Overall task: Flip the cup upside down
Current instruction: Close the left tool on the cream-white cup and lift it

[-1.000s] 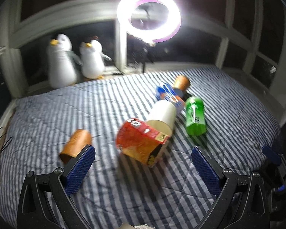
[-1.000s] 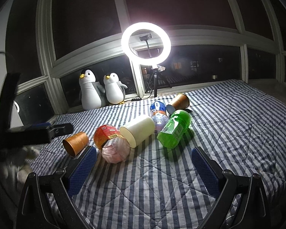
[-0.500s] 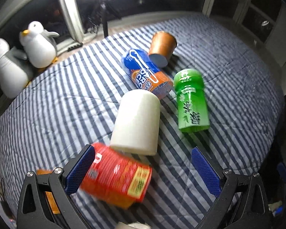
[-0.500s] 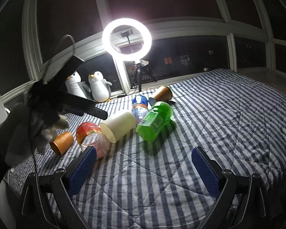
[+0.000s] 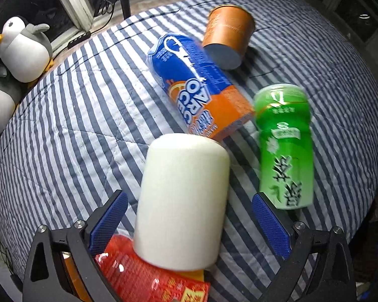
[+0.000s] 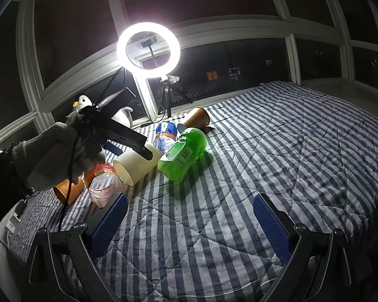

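Note:
A white cup [image 5: 181,201] lies on its side on the striped bed, closed end away from me. My left gripper [image 5: 189,221] is open, one blue finger on each side of the cup, not touching. In the right wrist view the white cup [image 6: 134,164] shows its open mouth, and the left gripper [image 6: 128,141] hangs just above it in a gloved hand. My right gripper [image 6: 189,224] is open and empty over bare bedding.
Around the white cup lie a red cup [image 5: 148,281], a blue-orange bottle [image 5: 199,88], a green bottle [image 5: 284,146] and two brown paper cups [image 5: 226,35] [image 6: 68,188]. Plush penguins [image 5: 20,47] and a ring light [image 6: 148,50] stand at the window.
My left gripper has moved forward and down over the pile, so the white cup now lies between its fingers. The right gripper has drifted slightly and stays open.

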`<state>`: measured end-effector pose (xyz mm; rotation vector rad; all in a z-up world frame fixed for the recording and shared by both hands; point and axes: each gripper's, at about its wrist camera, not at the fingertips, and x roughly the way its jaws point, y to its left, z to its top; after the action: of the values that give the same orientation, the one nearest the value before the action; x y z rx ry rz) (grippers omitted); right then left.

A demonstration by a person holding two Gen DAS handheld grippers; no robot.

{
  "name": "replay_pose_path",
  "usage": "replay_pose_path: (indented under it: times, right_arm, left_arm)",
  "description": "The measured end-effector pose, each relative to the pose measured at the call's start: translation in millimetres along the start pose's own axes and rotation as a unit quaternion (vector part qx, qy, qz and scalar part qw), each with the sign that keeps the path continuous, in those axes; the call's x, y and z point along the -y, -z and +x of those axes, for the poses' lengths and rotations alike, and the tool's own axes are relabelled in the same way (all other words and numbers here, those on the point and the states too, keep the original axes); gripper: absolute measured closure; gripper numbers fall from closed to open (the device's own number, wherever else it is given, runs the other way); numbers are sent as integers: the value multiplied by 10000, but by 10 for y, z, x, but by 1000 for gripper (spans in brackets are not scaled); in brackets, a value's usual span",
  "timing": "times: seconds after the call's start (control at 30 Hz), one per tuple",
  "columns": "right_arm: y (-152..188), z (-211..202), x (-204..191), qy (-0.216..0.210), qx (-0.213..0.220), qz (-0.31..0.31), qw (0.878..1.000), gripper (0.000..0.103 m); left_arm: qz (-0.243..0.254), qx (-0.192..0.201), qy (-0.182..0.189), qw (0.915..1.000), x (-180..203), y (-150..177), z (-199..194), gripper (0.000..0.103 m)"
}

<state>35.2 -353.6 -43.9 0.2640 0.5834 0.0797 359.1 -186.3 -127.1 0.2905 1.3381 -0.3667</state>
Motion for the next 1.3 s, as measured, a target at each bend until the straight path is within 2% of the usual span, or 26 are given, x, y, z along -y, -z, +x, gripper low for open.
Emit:
replay_pose_path:
  times: [0.07,0.27,0.67,1.0,1.17,1.3]
  right_arm:
    - [4,-2,24,10,-9,33,10000,5]
    - [16,-19,72,37,-21,119,9999,5]
    - [24,-56,82,33,12,163,9999,5]
    - [-23,-114,94,22,97,246,9996,5]
    - [-41,-170,59,24,161,196,9997,5]
    - [-31,-203,67,1,175,229,9996,5]
  left_arm:
    - [-21,-82,13,10000,-37,-44,68,5]
    - [11,-290,-39,9996,-84,-85,230,24]
    - [-186,-11,84,9998,-186,-119,31,24]
    - [-210,373,301,9986,17,81,-521,25]
    - [-115,623,539,9965,214,279,-882,24]
    - [-60,685,733,9949,420,597,-1056,24]
